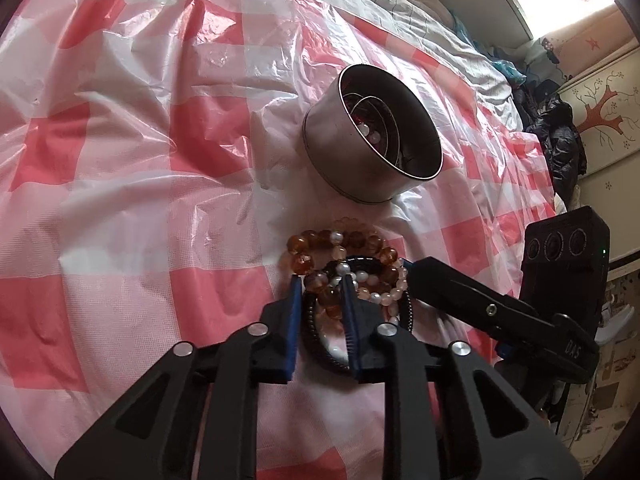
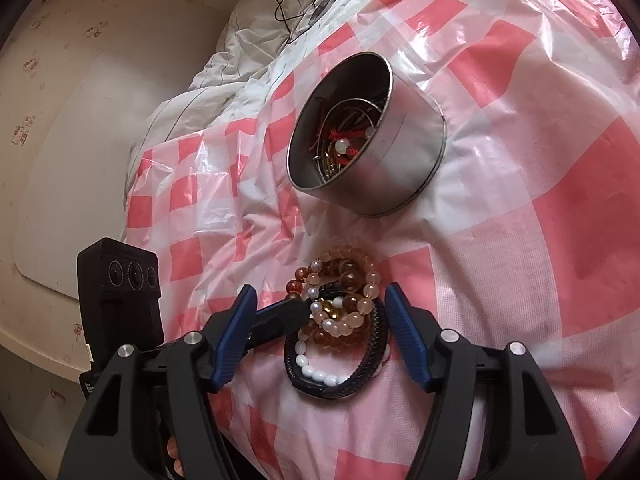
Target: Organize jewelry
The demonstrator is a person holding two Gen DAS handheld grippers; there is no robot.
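Note:
A pile of bead bracelets (image 1: 344,248) lies on the pink checked plastic sheet, in front of a round metal tin (image 1: 344,148) that holds more jewelry. In the pile I see amber beads, pale pink beads, a white bead bracelet (image 2: 316,376) and a black braided bracelet (image 2: 376,344). My left gripper (image 1: 322,282) is shut on the brown bead bracelet at the near side of the pile. My right gripper (image 2: 320,289) stands open, its fingers on either side of the pile (image 2: 344,280) without pressing it. The tin (image 2: 404,152) leans toward the cameras.
The checked sheet (image 1: 120,200) covers a soft, wrinkled bed. Grey bedding (image 2: 224,60) and a black cable (image 2: 280,4) lie beyond it. Dark clothes (image 1: 560,136) and a decorated wardrobe (image 1: 604,120) stand at the far right of the left wrist view.

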